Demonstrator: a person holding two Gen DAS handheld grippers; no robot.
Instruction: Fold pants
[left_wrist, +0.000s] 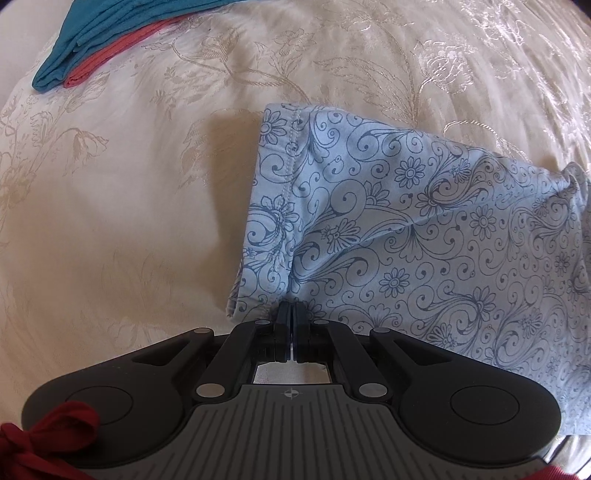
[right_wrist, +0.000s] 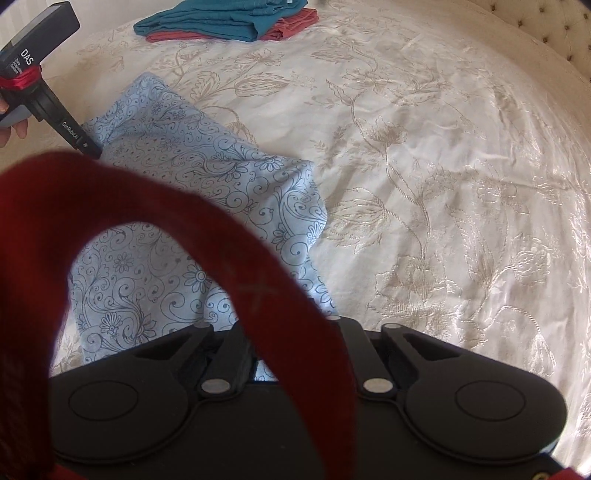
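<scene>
Pants (left_wrist: 406, 236) in pale blue with a dark floral swirl print lie on the cream embroidered bedspread (left_wrist: 129, 221), and your left gripper (left_wrist: 291, 314) has its two fingers pressed together on the near edge of the fabric, just beside the stitched hem that runs up the left side of the garment. From the left wrist view the cloth spreads away to the right, with a soft crease running across it and a bunched fold at the far right edge.

From your right wrist view the same pants (right_wrist: 177, 192) sit to the left of centre, rumpled, with one corner jutting out toward the bare bedspread (right_wrist: 443, 184). Your right gripper's fingertips are hidden: a blurred red strap (right_wrist: 258, 288) loops right across the lens and covers them, so you cannot tell whether that gripper is apart or together, or whether it has any cloth. Only its black body shows at the bottom, with blue fabric reaching up to it.

Your left gripper (right_wrist: 88, 147) shows in the upper left of the right wrist view as a dark handle with a red band, its tip touching the far side of the pants.

Well apart from the pants, at the far end of the bed, a teal folded garment (right_wrist: 221, 22) rests on top of a coral folded garment (right_wrist: 291, 26)
</scene>
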